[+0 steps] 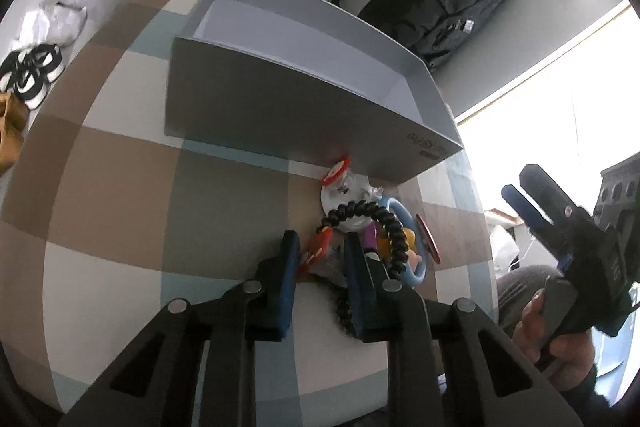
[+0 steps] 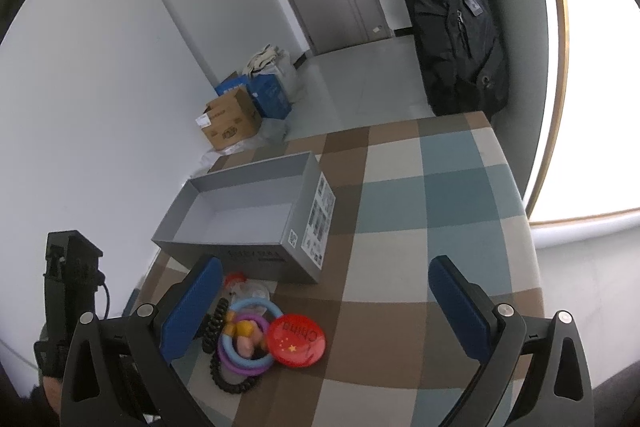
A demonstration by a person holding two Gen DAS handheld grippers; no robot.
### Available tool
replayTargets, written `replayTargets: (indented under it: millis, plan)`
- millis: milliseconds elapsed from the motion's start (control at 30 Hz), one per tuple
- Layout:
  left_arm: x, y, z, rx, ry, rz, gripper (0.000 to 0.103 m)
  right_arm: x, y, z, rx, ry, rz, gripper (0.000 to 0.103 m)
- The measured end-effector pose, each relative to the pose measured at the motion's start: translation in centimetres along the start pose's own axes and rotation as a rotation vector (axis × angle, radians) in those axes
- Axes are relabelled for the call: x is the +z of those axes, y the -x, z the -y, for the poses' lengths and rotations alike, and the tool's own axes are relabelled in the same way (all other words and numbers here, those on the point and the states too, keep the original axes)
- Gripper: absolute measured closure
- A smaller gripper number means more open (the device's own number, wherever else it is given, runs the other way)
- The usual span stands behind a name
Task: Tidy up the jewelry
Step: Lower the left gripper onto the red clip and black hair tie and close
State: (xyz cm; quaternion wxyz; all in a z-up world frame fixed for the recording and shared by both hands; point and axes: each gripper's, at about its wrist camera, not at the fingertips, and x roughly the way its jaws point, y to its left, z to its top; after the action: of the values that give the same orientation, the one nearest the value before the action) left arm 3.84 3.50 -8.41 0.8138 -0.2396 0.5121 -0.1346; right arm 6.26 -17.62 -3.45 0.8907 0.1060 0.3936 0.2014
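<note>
An empty grey box [image 1: 288, 95] stands on the checked tablecloth; it also shows in the right wrist view [image 2: 248, 215]. A small pile lies in front of it: a black coil band [image 1: 384, 223], a light blue ring [image 2: 256, 359], a purple ring [image 2: 236, 367], a red round badge [image 2: 296, 343] and a small red item [image 1: 316, 255]. My left gripper [image 1: 320, 279] is low over the pile, its jaws narrowed around the small red item, which sits between them. My right gripper [image 2: 324, 307] is wide open, held above the pile and empty.
The checked table [image 2: 420, 227] ends at the right near a bright window. A black backpack [image 2: 452, 15] hangs behind the table. Cardboard and blue boxes [image 2: 240, 111] and shoes [image 1: 32, 75] lie on the floor to the left.
</note>
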Motion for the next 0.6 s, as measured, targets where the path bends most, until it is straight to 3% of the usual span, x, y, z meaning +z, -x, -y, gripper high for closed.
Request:
replayTargets:
  millis: [133,300,467,600]
  plan:
    - [0.3,0.3,-0.5,-0.017,0.037,-0.012,0.087,-0.3,0.0,-0.5,-0.004,0.034,-0.012,0.000]
    - [0.6,2.2,-0.8,-0.070,0.071,0.031,0.087,-0.9,0.3,-1.9,0.049,0.082,-0.037,0.000]
    - [1.1,4.8,-1.5,-0.101,0.096,0.099,0.087,-1.2,0.3,-3.9,0.121,0.107,-0.080,0.011]
    - [1.7,6.2,-1.9,-0.100,0.106,0.160,0.087,-1.9,-1.3,-5.9,0.150,0.126,-0.166,0.031]
